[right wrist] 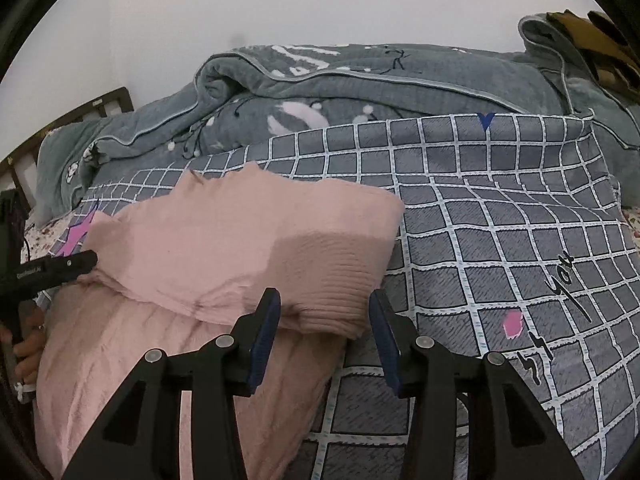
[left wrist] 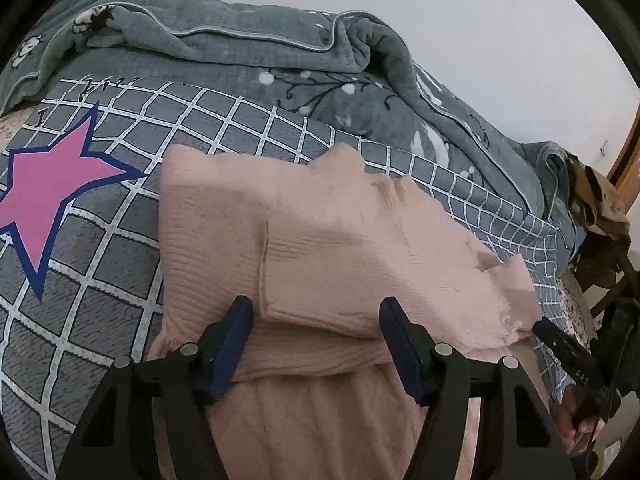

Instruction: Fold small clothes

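A pink knit sweater (left wrist: pixel 320 240) lies partly folded on a grey checked bedsheet (left wrist: pixel 100 320); it also shows in the right wrist view (right wrist: pixel 240 248). My left gripper (left wrist: pixel 316 316) is open, its blue-padded jaws straddling a folded edge of the sweater without closing on it. My right gripper (right wrist: pixel 324 308) is open, its jaws on either side of the sweater's ribbed corner. The right gripper's tip appears at the sweater's right edge in the left view (left wrist: pixel 560 340). The left gripper's tip shows at the left in the right view (right wrist: pixel 60 266).
A rumpled grey-green quilt (left wrist: pixel 280 56) lies along the far side of the bed against a white wall; it also shows in the right view (right wrist: pixel 360 80). A pink star print (left wrist: pixel 48 200) marks the sheet. Brown clothing (left wrist: pixel 596 200) is piled at the right.
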`<move>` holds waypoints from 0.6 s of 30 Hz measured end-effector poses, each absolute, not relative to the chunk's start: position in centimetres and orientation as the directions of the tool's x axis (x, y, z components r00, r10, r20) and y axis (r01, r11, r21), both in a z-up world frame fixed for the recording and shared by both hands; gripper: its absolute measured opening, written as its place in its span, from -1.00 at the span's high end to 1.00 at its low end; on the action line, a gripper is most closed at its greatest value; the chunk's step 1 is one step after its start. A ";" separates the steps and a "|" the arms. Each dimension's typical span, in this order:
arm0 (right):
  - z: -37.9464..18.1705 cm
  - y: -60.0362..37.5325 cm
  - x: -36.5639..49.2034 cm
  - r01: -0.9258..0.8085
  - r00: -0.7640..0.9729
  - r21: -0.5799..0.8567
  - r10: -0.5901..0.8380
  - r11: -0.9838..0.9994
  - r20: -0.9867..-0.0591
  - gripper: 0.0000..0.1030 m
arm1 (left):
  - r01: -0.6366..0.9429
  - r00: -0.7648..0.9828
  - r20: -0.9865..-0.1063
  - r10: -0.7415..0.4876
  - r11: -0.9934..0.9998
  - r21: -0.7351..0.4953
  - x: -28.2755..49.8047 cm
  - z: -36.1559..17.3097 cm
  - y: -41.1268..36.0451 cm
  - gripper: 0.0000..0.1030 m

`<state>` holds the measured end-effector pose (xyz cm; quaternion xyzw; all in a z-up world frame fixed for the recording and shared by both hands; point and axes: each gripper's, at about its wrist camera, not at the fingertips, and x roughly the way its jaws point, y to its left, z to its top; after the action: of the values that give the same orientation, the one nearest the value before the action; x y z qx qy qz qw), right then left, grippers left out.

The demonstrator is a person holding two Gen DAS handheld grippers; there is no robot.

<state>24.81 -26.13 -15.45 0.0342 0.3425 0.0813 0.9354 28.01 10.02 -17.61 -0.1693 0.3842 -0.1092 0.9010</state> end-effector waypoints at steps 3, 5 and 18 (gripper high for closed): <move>-15.5 -26.4 24.8 -0.123 0.752 0.133 0.180 0.983 -0.634 0.12 | 0.039 0.684 -0.656 -0.321 0.913 -0.406 28.6 -17.8 10.2 0.16; -15.5 -26.8 24.9 -0.115 0.750 0.150 0.185 0.982 -0.635 0.12 | 0.020 0.688 -0.653 -0.318 0.907 -0.421 28.9 -17.9 10.6 0.42; -15.6 -26.1 24.1 -0.165 0.736 0.145 0.219 0.976 -0.640 0.12 | 0.053 0.828 -0.466 -0.312 0.870 -0.490 26.9 -14.8 12.6 0.85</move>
<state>24.12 -26.09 -15.56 0.0391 0.3483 0.1030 0.9309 26.91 12.60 -14.83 -0.2348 0.2765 -0.0984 0.9267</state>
